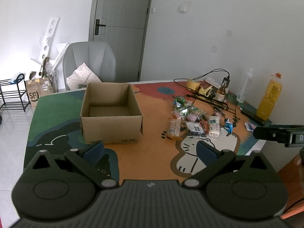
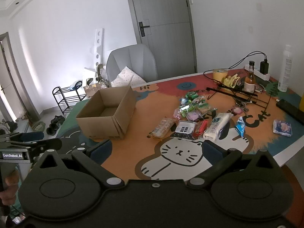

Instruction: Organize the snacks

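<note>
An open, empty cardboard box [image 1: 111,112] [image 2: 108,112] stands on the left part of the cartoon-cat tablecloth [image 2: 144,117]. To its right lies a heap of wrapped snacks [image 1: 191,117] [image 2: 191,114]: a biscuit pack [image 2: 162,128], a black-and-white pouch [image 2: 184,130], a red bar [image 2: 201,127], a white packet [image 2: 218,126], a blue wrapper [image 2: 240,127]. A lone packet [image 2: 282,127] lies far right. My left gripper [image 1: 150,151] hovers open near the table's front edge, just in front of the box. My right gripper [image 2: 155,152] is open too, over the cat drawing, short of the snacks.
Behind the snacks are a tape roll [image 2: 220,74], a brown bottle [image 2: 250,79], cables with a charger [image 2: 264,66], a black wire rack [image 2: 245,95], a white spray bottle [image 2: 286,68] and a yellow juice bottle [image 1: 269,96]. A grey chair [image 1: 89,64] stands beyond the table.
</note>
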